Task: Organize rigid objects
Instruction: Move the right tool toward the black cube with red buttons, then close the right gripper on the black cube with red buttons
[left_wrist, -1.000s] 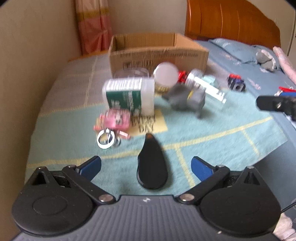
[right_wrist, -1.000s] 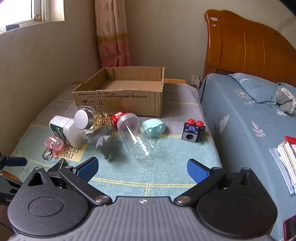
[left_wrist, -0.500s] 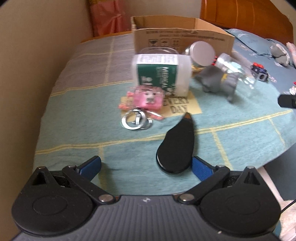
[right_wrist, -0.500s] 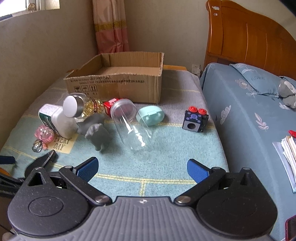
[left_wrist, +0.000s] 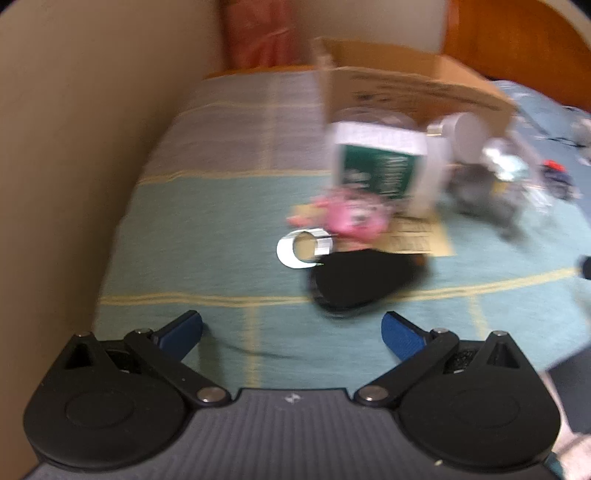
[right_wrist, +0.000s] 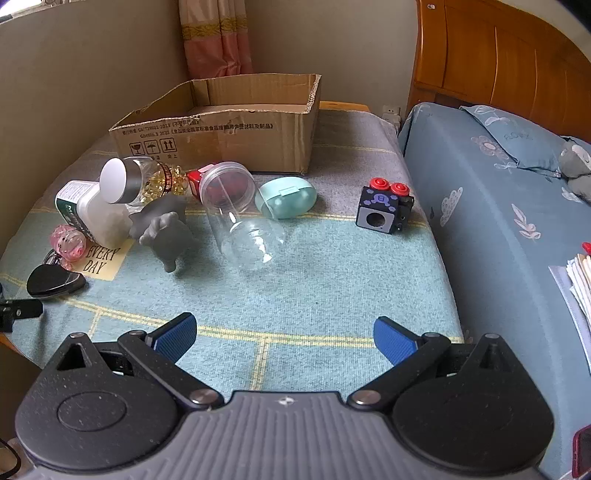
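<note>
An open cardboard box (right_wrist: 229, 129) stands at the back of a cloth-covered table (right_wrist: 332, 280). In front of it lie a white-and-green bottle (right_wrist: 92, 214), a capsule jar (right_wrist: 136, 181), a grey elephant figure (right_wrist: 166, 232), a clear jar (right_wrist: 236, 214), a mint case (right_wrist: 286, 196), a black cube toy (right_wrist: 384, 210), a pink keyring charm (right_wrist: 68, 243) and a black teardrop object (right_wrist: 51, 281). My left gripper (left_wrist: 291, 332) is open and empty, just short of the black teardrop object (left_wrist: 358, 280). My right gripper (right_wrist: 284, 338) is open and empty over the table's front.
A wall runs along the table's left side (right_wrist: 55, 92). A bed with a blue cover (right_wrist: 517, 206) and a wooden headboard (right_wrist: 498, 55) lies to the right. Papers (right_wrist: 580, 280) rest on the bed's edge. The left wrist view is blurred.
The left gripper has swung left, so the black teardrop object now sits ahead and right of it. The right gripper has moved forward toward the objects. Both stay open.
</note>
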